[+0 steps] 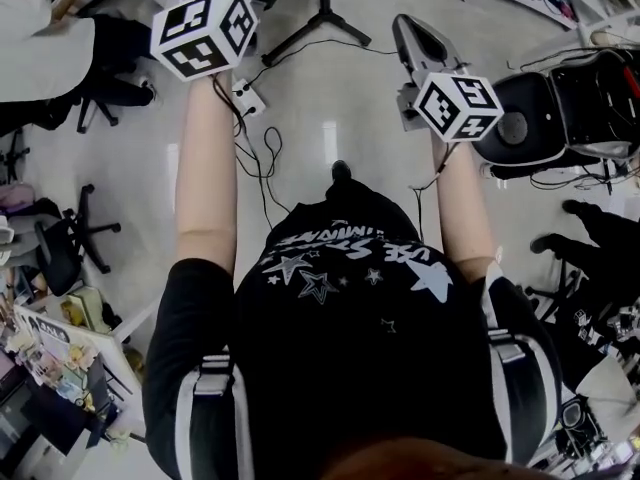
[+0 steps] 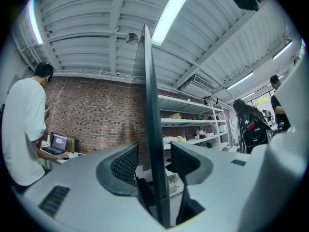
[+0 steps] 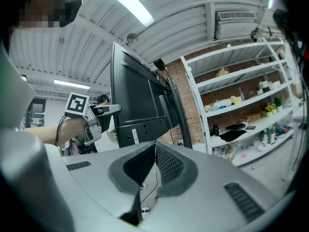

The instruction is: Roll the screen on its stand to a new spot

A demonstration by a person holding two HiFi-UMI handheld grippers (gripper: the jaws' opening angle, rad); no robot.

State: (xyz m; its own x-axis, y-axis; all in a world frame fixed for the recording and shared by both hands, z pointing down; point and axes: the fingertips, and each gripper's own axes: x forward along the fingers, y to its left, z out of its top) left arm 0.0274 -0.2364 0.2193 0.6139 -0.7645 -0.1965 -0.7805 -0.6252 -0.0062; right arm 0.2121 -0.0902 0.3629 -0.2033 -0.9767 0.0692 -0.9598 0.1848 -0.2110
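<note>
Left gripper (image 2: 154,153) clamps the edge of the large thin black screen (image 2: 149,81); right gripper (image 3: 154,151), closed and empty, probably needs its own hold before rolling.

A brick wall (image 2: 96,115) and stocked shelves (image 2: 193,124) are seen beneath a ceiling strip light (image 2: 169,13). A person in a white shirt (image 2: 21,129) is seen standing at a laptop (image 2: 59,143). On the floor, an office chair (image 1: 68,238), a tripod base (image 1: 320,18) and a power strip (image 1: 247,96) with trailing cables can be made out.
</note>
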